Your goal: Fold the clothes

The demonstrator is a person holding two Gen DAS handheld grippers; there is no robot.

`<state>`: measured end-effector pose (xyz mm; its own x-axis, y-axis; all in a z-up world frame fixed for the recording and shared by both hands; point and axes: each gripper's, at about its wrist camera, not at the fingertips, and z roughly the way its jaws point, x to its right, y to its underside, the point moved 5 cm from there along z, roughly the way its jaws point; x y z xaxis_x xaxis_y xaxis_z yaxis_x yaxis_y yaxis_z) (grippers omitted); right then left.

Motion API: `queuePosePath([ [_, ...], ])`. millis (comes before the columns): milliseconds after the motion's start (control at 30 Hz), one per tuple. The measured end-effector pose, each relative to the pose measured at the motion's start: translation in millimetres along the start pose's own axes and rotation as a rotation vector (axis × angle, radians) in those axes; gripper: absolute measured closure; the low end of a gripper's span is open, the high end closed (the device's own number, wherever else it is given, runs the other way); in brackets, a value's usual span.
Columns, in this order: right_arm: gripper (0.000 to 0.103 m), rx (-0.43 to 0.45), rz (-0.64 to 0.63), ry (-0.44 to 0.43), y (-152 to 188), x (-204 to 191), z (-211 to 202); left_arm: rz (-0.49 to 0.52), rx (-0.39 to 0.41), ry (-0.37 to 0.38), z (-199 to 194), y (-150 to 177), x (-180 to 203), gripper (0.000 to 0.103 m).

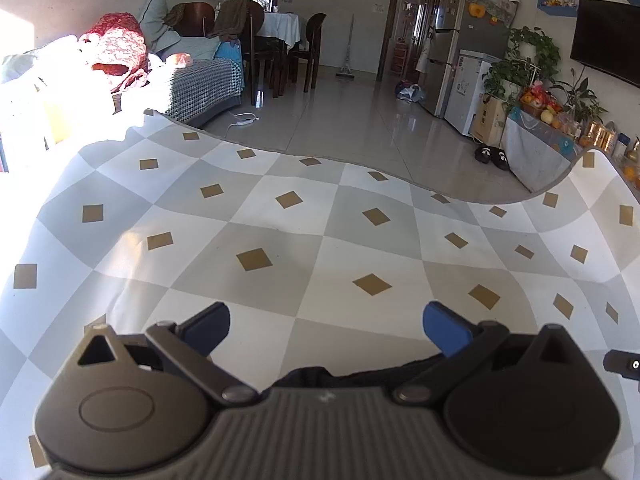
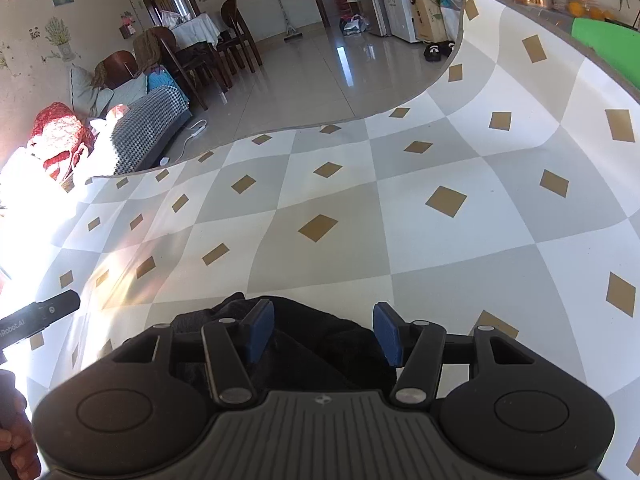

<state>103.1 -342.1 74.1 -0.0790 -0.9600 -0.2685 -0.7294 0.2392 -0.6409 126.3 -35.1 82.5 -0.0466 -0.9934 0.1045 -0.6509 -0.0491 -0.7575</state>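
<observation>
A dark garment (image 2: 320, 344) lies bunched on the checked tablecloth (image 2: 400, 216), close under my right gripper (image 2: 324, 332). Its blue pads (image 2: 261, 330) stand apart on either side of the cloth's top and do not press on it. In the left wrist view only a thin dark edge of the garment (image 1: 316, 376) shows, just below my left gripper (image 1: 328, 330). That gripper's jaws are wide open over bare tablecloth (image 1: 280, 220), with nothing between them. The left gripper's body (image 2: 40, 316) shows at the left edge of the right wrist view, with a hand (image 2: 12, 432) under it.
The table's far edge (image 1: 360, 164) curves across, with tiled floor beyond it. A sofa with a red blanket (image 1: 116, 48) and houndstooth cover (image 1: 204, 84) stands at the far left. Chairs (image 1: 304, 48), a fridge (image 1: 452, 40) and plants stand further back. A green object (image 2: 604, 48) lies at the table's right edge.
</observation>
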Motion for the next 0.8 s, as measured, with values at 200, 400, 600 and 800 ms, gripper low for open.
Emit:
queuePosePath([
  [200, 0.048, -0.148, -0.095, -0.032, 30, -3, 11, 0.176, -0.108, 0.104, 4, 32, 35, 0.000],
  [400, 0.048, -0.241, -0.206, -0.010, 57, -6, 21, 0.339, -0.192, 0.167, 7, 68, 64, 0.000],
  [600, 0.048, -0.257, -0.283, -0.043, 65, -17, 22, 0.397, -0.226, 0.190, 6, 89, 75, 0.000],
  [800, 0.045, -0.262, -0.330, -0.037, 70, -26, 34, 0.398, -0.279, 0.162, 18, 102, 71, 0.000],
])
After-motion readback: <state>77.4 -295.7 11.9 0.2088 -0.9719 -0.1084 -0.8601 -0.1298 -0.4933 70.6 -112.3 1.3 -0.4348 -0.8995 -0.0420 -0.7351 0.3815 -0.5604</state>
